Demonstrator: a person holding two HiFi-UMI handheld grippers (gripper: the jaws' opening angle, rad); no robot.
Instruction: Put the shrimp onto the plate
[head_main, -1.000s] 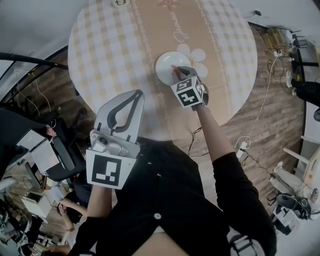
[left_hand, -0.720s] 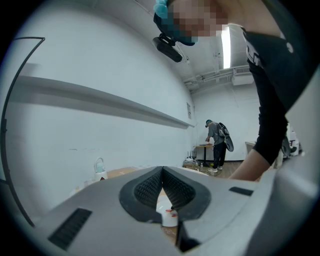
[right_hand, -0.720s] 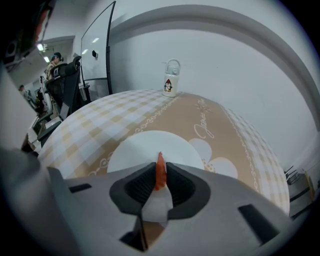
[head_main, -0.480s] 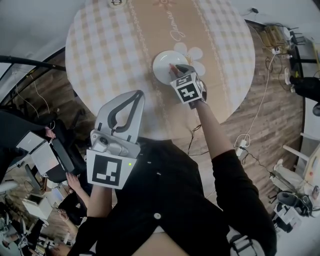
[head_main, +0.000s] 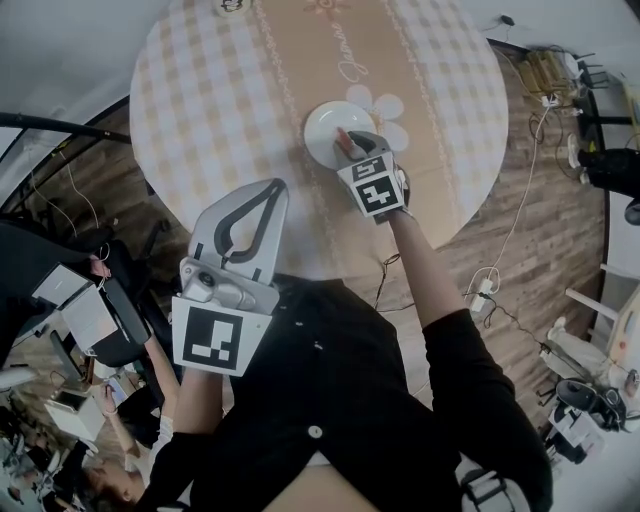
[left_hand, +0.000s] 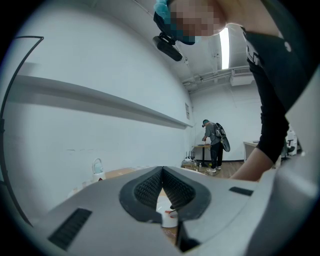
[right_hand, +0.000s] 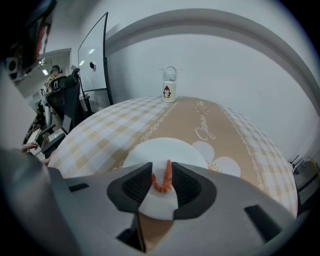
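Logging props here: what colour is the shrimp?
Orange-red. The shrimp shows best in the right gripper view.

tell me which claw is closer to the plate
Right. The right claw is over the plate's near edge, gripping the shrimp; the left claw is shut, held back near the person's torso, well short of it.

Plate (right_hand: 165, 149): white, round, flat on the checked surface (right_hand: 125, 125). Shrimp (right_hand: 161, 187): orange-red, curled in a V, ends upward, pinched between the right claw's (right_hand: 161, 171) jaws over its near rim.
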